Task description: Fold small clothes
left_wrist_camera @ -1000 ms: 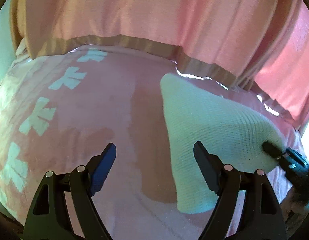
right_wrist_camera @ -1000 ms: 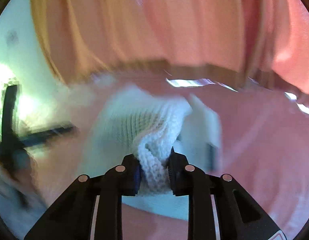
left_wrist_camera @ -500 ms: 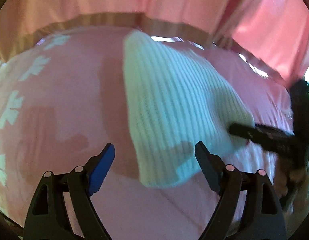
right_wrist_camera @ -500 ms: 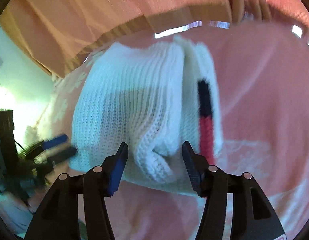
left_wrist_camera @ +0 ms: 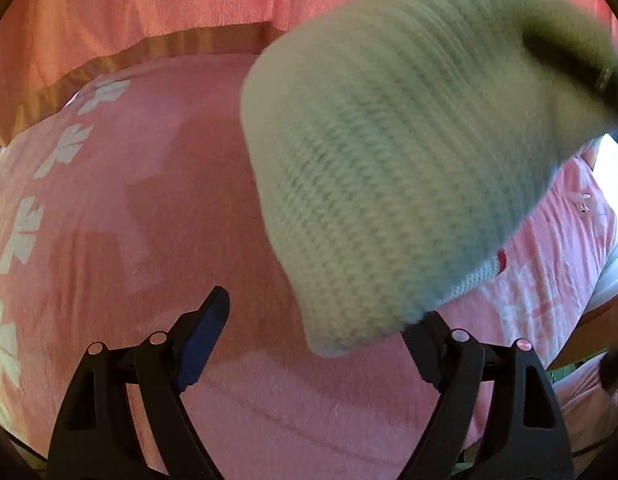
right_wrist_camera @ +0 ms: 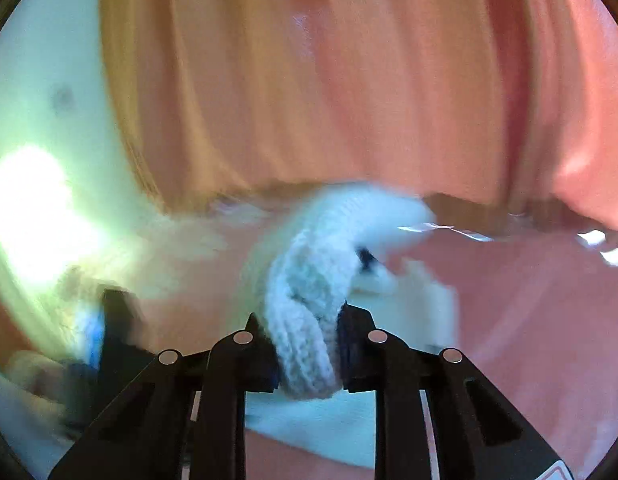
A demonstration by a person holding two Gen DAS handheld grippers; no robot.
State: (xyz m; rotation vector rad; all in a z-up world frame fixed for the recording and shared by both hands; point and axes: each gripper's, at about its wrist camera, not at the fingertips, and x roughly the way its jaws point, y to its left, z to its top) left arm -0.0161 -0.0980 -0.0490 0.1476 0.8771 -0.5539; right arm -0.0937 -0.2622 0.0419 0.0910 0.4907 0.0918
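White knitted garment (right_wrist_camera: pixel 305 312) is seen pinched in the right claw (right_wrist_camera: pixel 305 354), whose two black fingers (right_wrist_camera: pixel 357 344) are pressed against a bunched roll of the ribbed knit. Beyond the grip, the rest of the cloth trails forward and to the right, over a pink bed cover (right_wrist_camera: pixel 529 320); a small dark mark is seen on the knit, though the right wrist view is blurred. Pink curtains (right_wrist_camera: pixel 349 80) are hung behind the bed.

In the left wrist view the same garment (left_wrist_camera: pixel 389 152) is held up above the pink cover (left_wrist_camera: pixel 129 220), which is printed with white flower shapes along its left side. The cloth hangs from the upper right, where a dark claw finger (left_wrist_camera: pixel 569 64) is seen at its top edge, and its lower hem reaches down in front of the left claw's right finger. The left claw (left_wrist_camera: pixel 315 334) is spread wide with nothing gripped; one blue-padded finger (left_wrist_camera: pixel 205 332) is plainly seen.
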